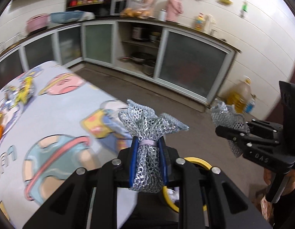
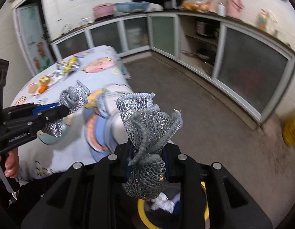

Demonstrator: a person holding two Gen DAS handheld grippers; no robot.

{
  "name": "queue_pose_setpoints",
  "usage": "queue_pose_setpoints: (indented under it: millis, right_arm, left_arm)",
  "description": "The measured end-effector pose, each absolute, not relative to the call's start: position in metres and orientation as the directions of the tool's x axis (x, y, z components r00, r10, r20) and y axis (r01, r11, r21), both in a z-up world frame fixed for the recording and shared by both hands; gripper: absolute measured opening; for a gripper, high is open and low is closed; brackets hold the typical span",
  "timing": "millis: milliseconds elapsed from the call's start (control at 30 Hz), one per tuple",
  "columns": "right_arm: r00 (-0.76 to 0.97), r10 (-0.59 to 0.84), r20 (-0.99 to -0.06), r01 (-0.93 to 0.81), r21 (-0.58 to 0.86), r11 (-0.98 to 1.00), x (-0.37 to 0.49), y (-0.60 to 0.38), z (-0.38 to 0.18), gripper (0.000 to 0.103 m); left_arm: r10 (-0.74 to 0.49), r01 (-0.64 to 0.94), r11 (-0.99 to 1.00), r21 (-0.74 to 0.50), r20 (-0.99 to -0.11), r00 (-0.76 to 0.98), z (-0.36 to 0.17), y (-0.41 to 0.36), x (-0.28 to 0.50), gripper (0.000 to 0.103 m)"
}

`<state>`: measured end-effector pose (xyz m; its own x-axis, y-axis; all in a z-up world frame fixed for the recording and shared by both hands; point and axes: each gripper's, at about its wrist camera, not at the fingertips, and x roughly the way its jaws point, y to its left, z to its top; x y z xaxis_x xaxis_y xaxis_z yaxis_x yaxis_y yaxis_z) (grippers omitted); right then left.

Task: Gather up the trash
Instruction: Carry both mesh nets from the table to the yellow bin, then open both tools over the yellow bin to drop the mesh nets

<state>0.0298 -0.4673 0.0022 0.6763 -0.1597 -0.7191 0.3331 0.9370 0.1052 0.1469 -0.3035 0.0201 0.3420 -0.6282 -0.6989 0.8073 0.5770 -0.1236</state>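
My left gripper [image 1: 147, 148] is shut on a silver mesh wrapper [image 1: 147, 126]; it also shows in the right wrist view [image 2: 57, 112]. My right gripper [image 2: 147, 152] is shut on a second silver mesh wrapper [image 2: 145, 126], also seen in the left wrist view [image 1: 226, 117]. Both hang over a yellow-rimmed trash bin [image 2: 142, 212] holding white crumpled paper [image 2: 162, 203]; its rim shows in the left wrist view [image 1: 199, 161]. More wrappers [image 2: 68, 66] and scraps [image 2: 42, 84] lie on the table with a cartoon cloth [image 2: 101, 72].
Kitchen counters with glass-door cabinets [image 2: 250, 72] run along the back and right. An oil bottle [image 1: 241, 95] stands on the floor by the cabinet. Open grey floor [image 2: 185, 95] lies between table and cabinets.
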Motion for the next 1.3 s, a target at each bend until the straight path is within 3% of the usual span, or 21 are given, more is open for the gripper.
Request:
queue_pose_setpoints:
  millis: [300, 800, 1300]
  right_arm:
    - [0.591, -0.217, -0.777, 0.478, 0.121, 0.870, -0.029, -0.505, -0.048, 0.024]
    - [0.417, -0.127, -0.900, 0.583, 0.158, 0.797, -0.062, -0.518, -0.160, 0.024]
    - [0.332, -0.086, -0.939, 0.618, 0.148, 0.773, -0.058, -0.532, -0.205, 0.027]
  left_arm:
    - [-0.625, 0.888, 0.448, -0.101, -0.746, 0.230, -0.013, -0.367, 0.104, 0.019]
    - [-0.500, 0.931, 0.353, -0.091, -0.859, 0.106, -0.102, -0.424, 0.066, 0.019]
    - [-0.431, 0.939, 0.328, -0.099, -0.901, 0.055, -0.141, -0.451, 0.060, 0.022]
